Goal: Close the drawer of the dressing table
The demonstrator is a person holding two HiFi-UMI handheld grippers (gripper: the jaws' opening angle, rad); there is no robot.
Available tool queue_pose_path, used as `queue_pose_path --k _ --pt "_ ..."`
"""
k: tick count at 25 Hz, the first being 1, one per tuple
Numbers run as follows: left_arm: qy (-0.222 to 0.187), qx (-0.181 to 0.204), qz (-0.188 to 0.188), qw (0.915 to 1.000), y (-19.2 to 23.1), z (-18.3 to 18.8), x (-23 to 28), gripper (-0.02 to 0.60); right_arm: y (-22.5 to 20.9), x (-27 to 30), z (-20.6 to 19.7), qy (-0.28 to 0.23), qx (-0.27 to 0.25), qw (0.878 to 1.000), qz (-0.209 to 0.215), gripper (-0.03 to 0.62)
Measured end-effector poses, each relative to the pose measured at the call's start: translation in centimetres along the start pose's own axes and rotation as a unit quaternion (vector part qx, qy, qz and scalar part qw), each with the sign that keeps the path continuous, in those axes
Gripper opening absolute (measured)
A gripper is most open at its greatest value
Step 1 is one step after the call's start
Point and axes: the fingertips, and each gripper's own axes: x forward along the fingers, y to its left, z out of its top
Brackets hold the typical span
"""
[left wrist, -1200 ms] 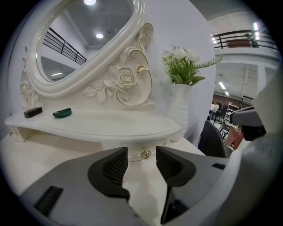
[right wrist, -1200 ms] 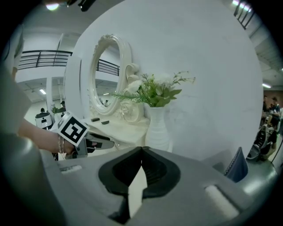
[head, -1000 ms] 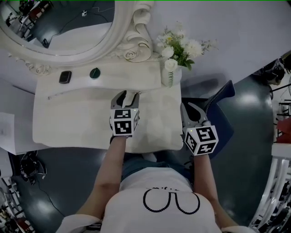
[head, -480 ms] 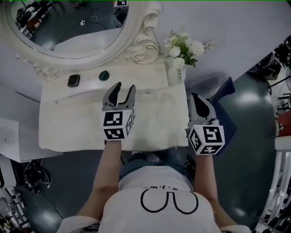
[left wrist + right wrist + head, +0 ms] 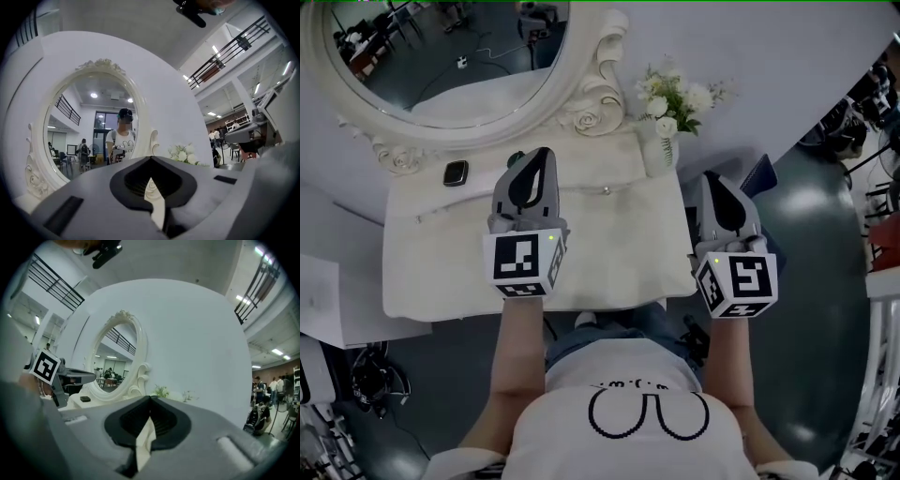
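Hovering: left gripper [image 5: 540,157] over cream dressing table [image 5: 431,272], right gripper [image 5: 713,180] beside; both clenched, empty.

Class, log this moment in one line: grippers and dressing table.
left gripper shut, empty | right gripper shut, empty | dressing table: no open drawer visible
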Motion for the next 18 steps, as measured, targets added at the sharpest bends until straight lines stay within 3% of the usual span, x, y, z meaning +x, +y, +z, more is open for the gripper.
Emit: queue_pose_path --k 8,18 --pt "-0.033 0.029 -0.006 0.999 0.1 3.7 -1.1 -0.003 -0.2 -0.9 3.3 -0.034 -0.011 0.999 -0.005 0.002" --pt "-0.046 0.021 -0.011 0.9987 -0.2 5.0 -1.9 -0.003 0.1 -1.9 4.2 -0.039 -0.015 0.999 -0.007 0.002"
